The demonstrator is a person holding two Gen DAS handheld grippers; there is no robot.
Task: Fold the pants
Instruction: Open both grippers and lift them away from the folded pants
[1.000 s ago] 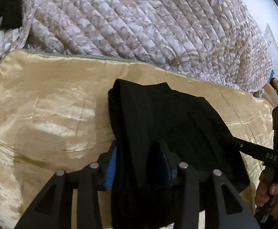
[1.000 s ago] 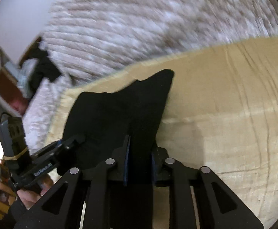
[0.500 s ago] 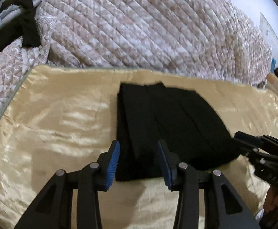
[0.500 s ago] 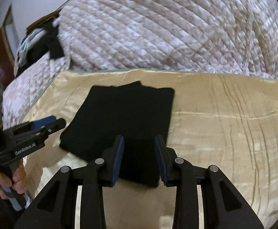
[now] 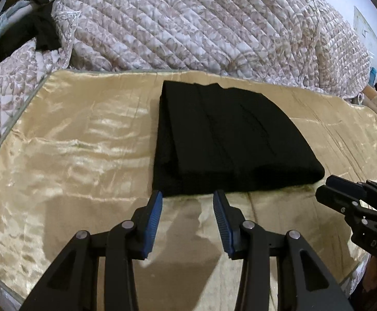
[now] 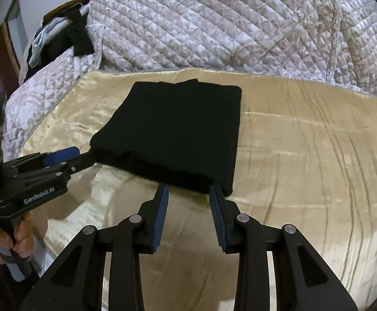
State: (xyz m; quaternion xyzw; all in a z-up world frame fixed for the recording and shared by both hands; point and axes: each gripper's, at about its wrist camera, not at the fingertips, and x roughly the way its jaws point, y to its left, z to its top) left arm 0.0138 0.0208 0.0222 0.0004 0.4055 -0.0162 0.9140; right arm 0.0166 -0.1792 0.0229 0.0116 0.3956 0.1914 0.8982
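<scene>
**A:** Where do your pants sit right now?

**B:** Your black pants lie folded into a thick, compact rectangle on the shiny gold sheet, roughly in the middle of it. The folded edge faces you on the near side; the far edge shows a few layered ends that do not line up exactly. Behind the sheet, on the far side, the quilted bedspread bulges up, and some dark and pale clothing is heaped at the far left.

**A:** And what are your tongs doing?

**B:** Your left gripper has its jaws parted, blue pads facing each other, with only gold sheet between them. Its tips stand just at the near edge of the pants, near the left corner; you cannot tell from here whether the tips brush the cloth. Your right gripper also has its jaws apart with nothing clamped, its tips right at the near edge of the pants toward the right corner. Its jaws have just been opening, and no cloth lies between the pads.

**A:** Can you see each tool from the other side?

**B:** Yes. In the left view your right gripper comes in from the right, just beside the near right corner of the pants. In the right view your left gripper reaches in from the left, its tip at the near left corner, with your hand wrapped round its handle.
</scene>
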